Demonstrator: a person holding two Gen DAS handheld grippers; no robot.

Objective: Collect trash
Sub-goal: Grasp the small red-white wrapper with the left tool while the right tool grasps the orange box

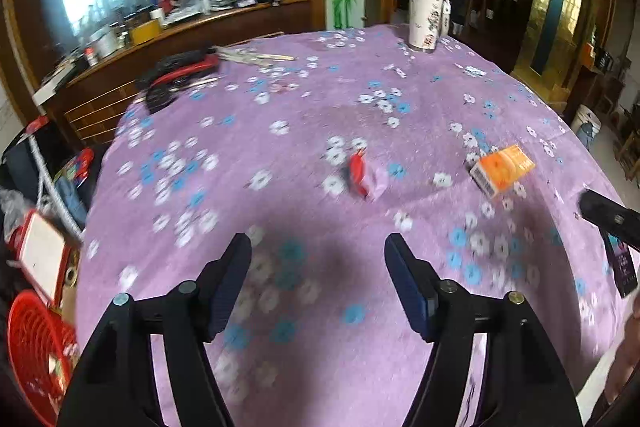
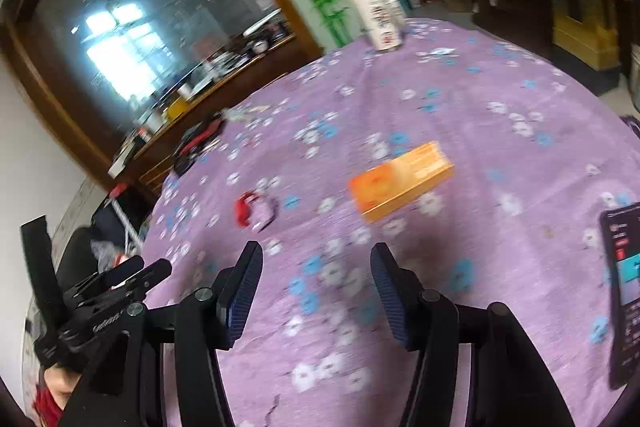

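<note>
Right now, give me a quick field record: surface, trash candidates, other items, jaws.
surface: purple floral tablecloth
trash candidates: red wrapper; orange box
other items: white cup at far edge; phone near right edge
left gripper: jaws open, nothing between them
right gripper: jaws open, nothing between them

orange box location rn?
On the purple tablecloth: the orange box lies ahead of the right gripper, right of the red wrapper.
</note>
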